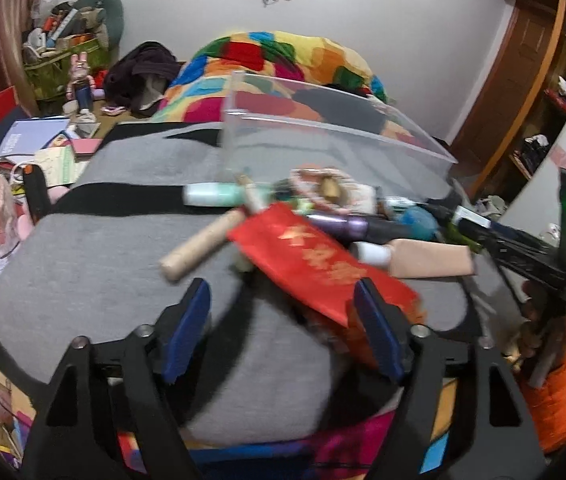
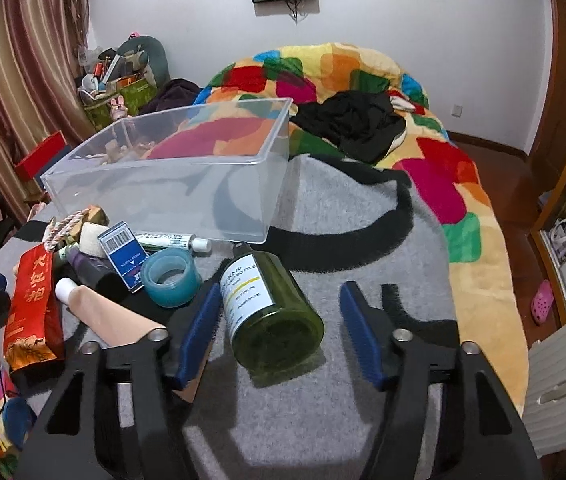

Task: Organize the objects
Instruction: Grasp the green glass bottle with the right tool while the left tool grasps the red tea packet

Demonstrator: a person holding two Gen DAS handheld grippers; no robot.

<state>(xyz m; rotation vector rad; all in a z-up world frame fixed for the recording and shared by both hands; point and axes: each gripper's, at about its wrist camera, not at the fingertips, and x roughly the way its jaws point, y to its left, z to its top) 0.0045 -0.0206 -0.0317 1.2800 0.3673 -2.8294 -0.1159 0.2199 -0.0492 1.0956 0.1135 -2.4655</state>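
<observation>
Right wrist view gives me the clearest look: my right gripper (image 2: pixel 281 330) has its jaws spread around the green bottle (image 2: pixel 269 312), which lies on its side on the grey blanket (image 2: pixel 363 240). The left blue pad sits just beside the bottle's label, the right pad stands apart from it, so nothing is pinched. Beyond the bottle sits the clear plastic bin (image 2: pixel 171 178), upright on the blanket, its floor bare as far as I can see. To the left lies a pile: a teal tape roll (image 2: pixel 171 276) just beside the bottle's neck, a blue card box (image 2: pixel 123 254), a white tube (image 2: pixel 171 240), a beige tube (image 2: pixel 111 308) and a red packet (image 2: pixel 33 304).

From the left wrist camera, my left gripper (image 1: pixel 281 328) hangs with jaws spread over the blanket (image 1: pixel 95 248). One corner of the red packet (image 1: pixel 319 264) reaches in front of the right pad; I cannot tell whether they touch. A wooden handle (image 1: pixel 199 246) lies near the packet, the bin (image 1: pixel 323 136) behind
</observation>
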